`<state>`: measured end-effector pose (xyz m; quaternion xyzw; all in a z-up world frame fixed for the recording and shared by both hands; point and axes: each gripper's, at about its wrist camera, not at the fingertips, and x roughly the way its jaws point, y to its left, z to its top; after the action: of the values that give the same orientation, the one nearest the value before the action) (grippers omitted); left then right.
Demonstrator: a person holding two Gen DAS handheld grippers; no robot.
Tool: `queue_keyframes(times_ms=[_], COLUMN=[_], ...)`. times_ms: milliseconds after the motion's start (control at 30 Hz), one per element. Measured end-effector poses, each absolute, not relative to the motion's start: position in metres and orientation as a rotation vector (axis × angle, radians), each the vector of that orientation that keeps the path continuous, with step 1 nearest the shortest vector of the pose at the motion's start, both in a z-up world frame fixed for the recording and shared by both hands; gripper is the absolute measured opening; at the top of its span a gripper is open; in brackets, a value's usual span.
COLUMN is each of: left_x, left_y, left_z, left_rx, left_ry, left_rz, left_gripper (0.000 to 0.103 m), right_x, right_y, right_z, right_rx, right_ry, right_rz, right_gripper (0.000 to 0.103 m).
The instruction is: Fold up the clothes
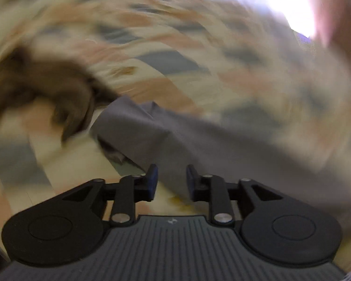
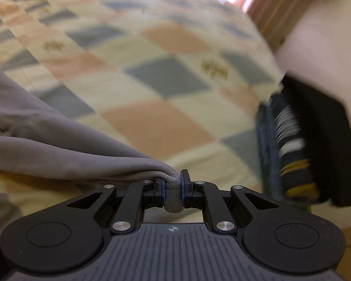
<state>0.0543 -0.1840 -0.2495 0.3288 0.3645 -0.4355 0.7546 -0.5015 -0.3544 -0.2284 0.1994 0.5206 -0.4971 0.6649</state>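
Both angle steeply down over the checkered bedspread (image 2: 152,121): left hand-held gripper (image 1: 172,180) released above one grey garment (image 1: 152,135); right hand-held gripper (image 2: 172,187) clenches its bunched edge; one brown garment (image 1: 65,86) upper left.

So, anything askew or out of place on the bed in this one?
Mildly: a brown garment lies crumpled on the checked bedspread, unfolded, beside the grey cloth pinched in the right tongs. Blur hides finer detail.
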Motion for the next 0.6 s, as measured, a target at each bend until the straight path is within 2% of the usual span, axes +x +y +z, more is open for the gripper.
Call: queue_keyframes(times_ms=[100,200,267,533,567,600], left_x=[0.028,0.003,0.003,0.036,0.04,0.043], left_y=[-0.185,-0.162,-0.152,-0.135,-0.135,-0.136], left_z=[-0.29,-0.333,-0.356,-0.403,-0.404,-0.403], left_rx=[1.136,1.508,1.643,1.874,1.874,1.873], left_ry=[0.529,0.119,-0.075,-0.451,-0.465,-0.473], left_rz=[-1.074,-1.208,-1.245,-1.269,-1.271,-1.272], left_gripper=[0.034,0.046,0.046,0.044,0.042,0.032], right_x=[-0.499,-0.496,-0.495,-0.485,-0.484,-0.483], right_y=[-0.358,-0.357,-0.357,-0.354,-0.355,-0.355], right_z=[-0.252,-0.264,-0.268,-0.272,-0.273,-0.273], right_rx=[0.499,0.549,0.576,0.575,0.574,0.573], right_ry=[1.19,1.192,1.192,1.224,1.227,1.229], right_rz=[-1.15,-1.179,-1.206,-1.274,-1.281,-1.287], right_gripper=[0.011,0.012,0.013,0.014,0.014,0.014])
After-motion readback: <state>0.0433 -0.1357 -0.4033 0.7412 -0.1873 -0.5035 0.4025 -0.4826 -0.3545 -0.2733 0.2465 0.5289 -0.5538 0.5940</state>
